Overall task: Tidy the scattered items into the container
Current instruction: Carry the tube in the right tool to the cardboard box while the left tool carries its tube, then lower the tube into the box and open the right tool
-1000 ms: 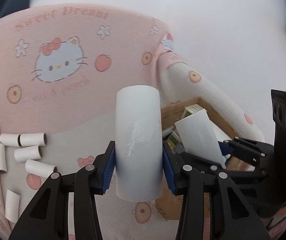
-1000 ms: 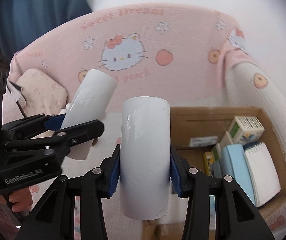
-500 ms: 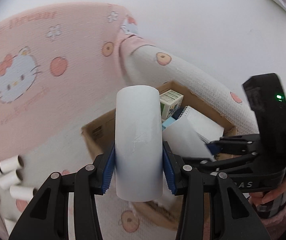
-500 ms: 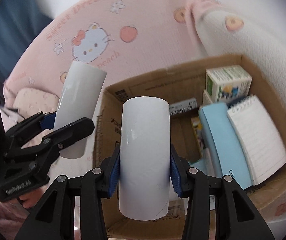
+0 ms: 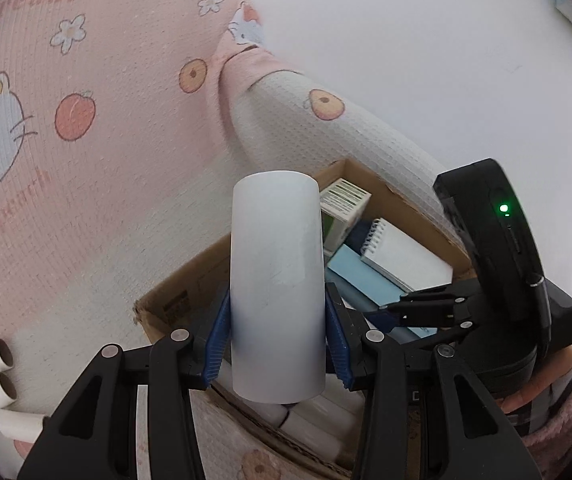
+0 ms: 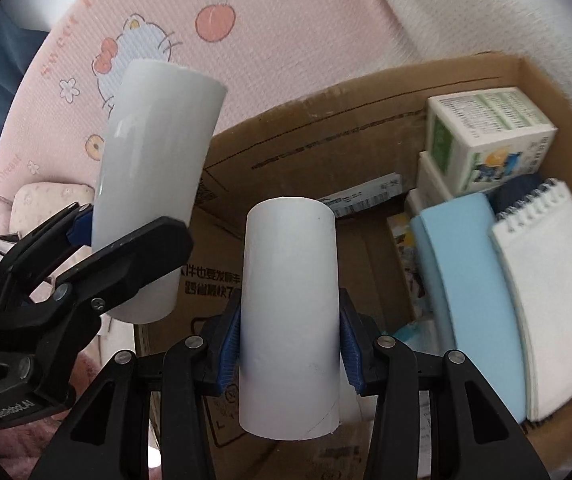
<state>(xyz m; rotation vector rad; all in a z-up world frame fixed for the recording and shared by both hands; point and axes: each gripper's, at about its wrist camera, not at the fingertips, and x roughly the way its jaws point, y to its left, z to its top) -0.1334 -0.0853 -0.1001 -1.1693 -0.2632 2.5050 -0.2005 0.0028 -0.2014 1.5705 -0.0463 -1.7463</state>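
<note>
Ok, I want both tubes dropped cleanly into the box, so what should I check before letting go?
1. Left tongs grip on their white tube: ok.
2. Right tongs grip on their white tube: ok.
3. Right tube over the cardboard box: ok.
4. Left tube fully inside the box rim: cannot tell.
5. Free floor space beside the notepad: ok.
6. Tubes already in the box blocking the drop: cannot tell.

A pink cartoon-cat blanket (image 5: pixel 86 128) lies beneath a white wall (image 5: pixel 426 40).

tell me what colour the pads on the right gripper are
Blue, ribbed pads pressing the white tube; the right wrist view shows them best.
</note>
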